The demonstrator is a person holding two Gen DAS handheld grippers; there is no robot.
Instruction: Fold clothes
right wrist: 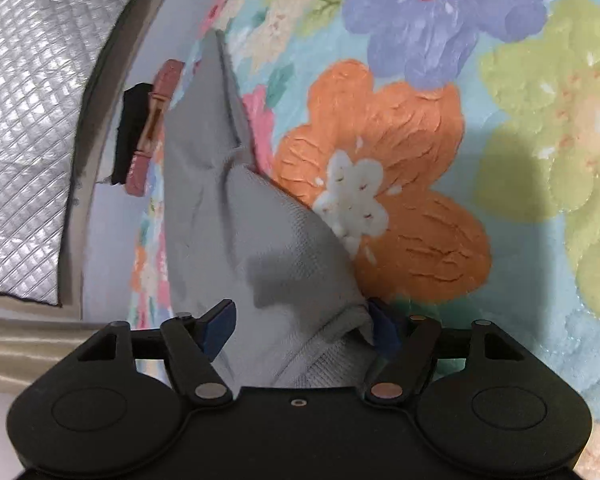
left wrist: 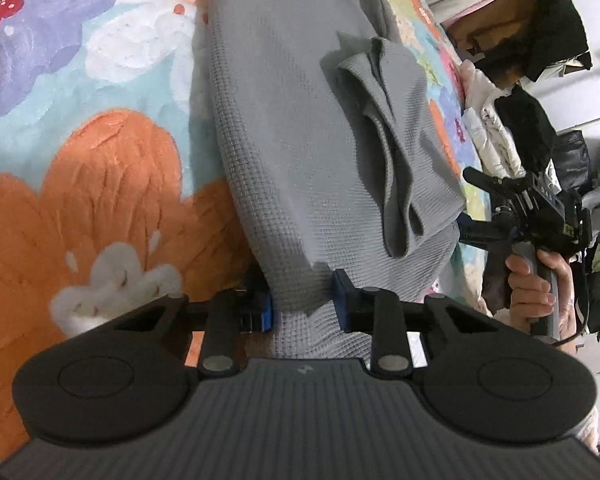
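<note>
A grey waffle-knit garment (left wrist: 300, 152) lies stretched over a floral bedspread (left wrist: 100, 184), with a folded flap (left wrist: 384, 128) bunched on top. My left gripper (left wrist: 302, 308) is shut on the garment's near edge between its blue pads. In the right wrist view the same grey garment (right wrist: 260, 240) runs away from me. My right gripper (right wrist: 300, 324) has the cloth's ribbed edge between its blue pads, the jaws fairly wide around the bunched fabric. The right gripper also shows in the left wrist view (left wrist: 524, 208), held by a hand.
The bedspread (right wrist: 420, 160) has large orange, purple and green flowers. A pile of clothes and bags (left wrist: 540, 80) stands beyond the bed's far edge. A quilted silver panel (right wrist: 28, 100) and a pink and black object (right wrist: 144, 128) lie past the other edge.
</note>
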